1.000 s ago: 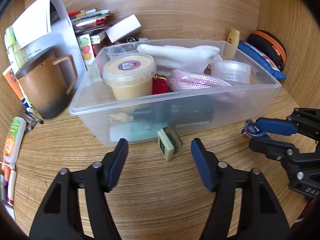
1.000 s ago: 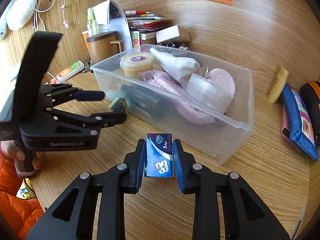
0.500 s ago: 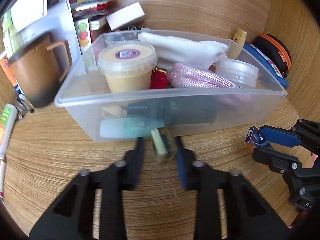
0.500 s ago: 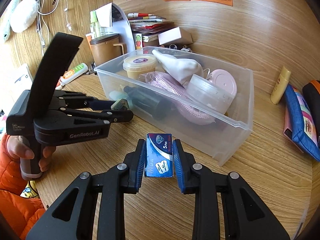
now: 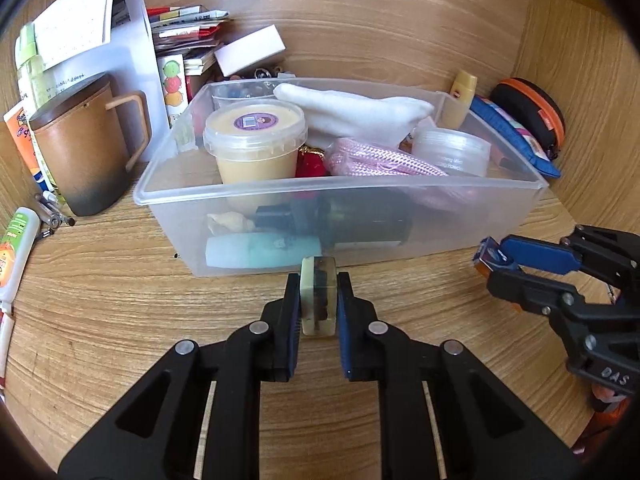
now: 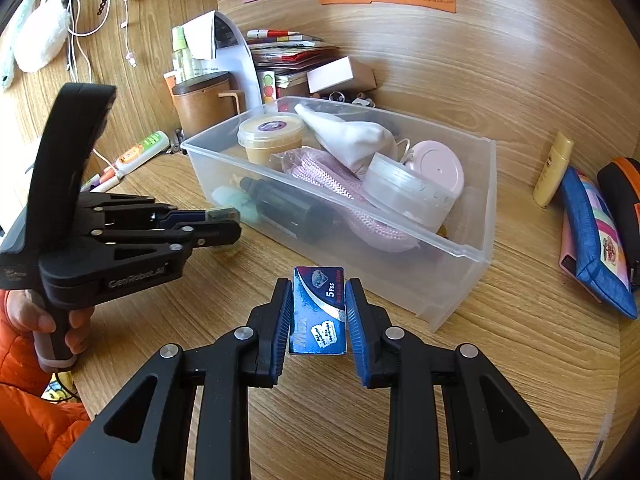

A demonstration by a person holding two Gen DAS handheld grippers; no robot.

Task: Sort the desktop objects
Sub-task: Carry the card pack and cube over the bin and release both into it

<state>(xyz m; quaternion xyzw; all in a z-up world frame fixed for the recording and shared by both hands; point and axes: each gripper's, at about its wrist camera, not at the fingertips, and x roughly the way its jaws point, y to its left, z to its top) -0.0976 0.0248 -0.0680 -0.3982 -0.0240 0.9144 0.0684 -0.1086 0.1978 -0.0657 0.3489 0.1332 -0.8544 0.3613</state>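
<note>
A clear plastic bin (image 5: 280,192) (image 6: 472,252) stands on the wooden desk, holding a lidded yellow tub (image 5: 254,140), a white cloth (image 5: 360,114), pink rope (image 5: 380,162), a dark bottle and a teal tube. My left gripper (image 5: 318,300) (image 6: 224,222) is shut on a small pale green block with a dark middle (image 5: 318,296), just in front of the bin's near wall. My right gripper (image 6: 318,312) (image 5: 490,262) is shut on a small blue box (image 6: 318,308), held above the desk near the bin's right corner.
A brown mug (image 5: 84,148), a paper stand and stacked booklets (image 5: 184,36) stand left and behind the bin. A tube (image 5: 16,248) and pens lie far left. A yellow bottle (image 6: 554,170), a blue pouch (image 6: 592,236) and an orange-trimmed case (image 5: 532,116) lie right.
My left gripper moved forward and closed on the small green block, which stood free in front of the bin before. My right gripper still holds the blue box.
</note>
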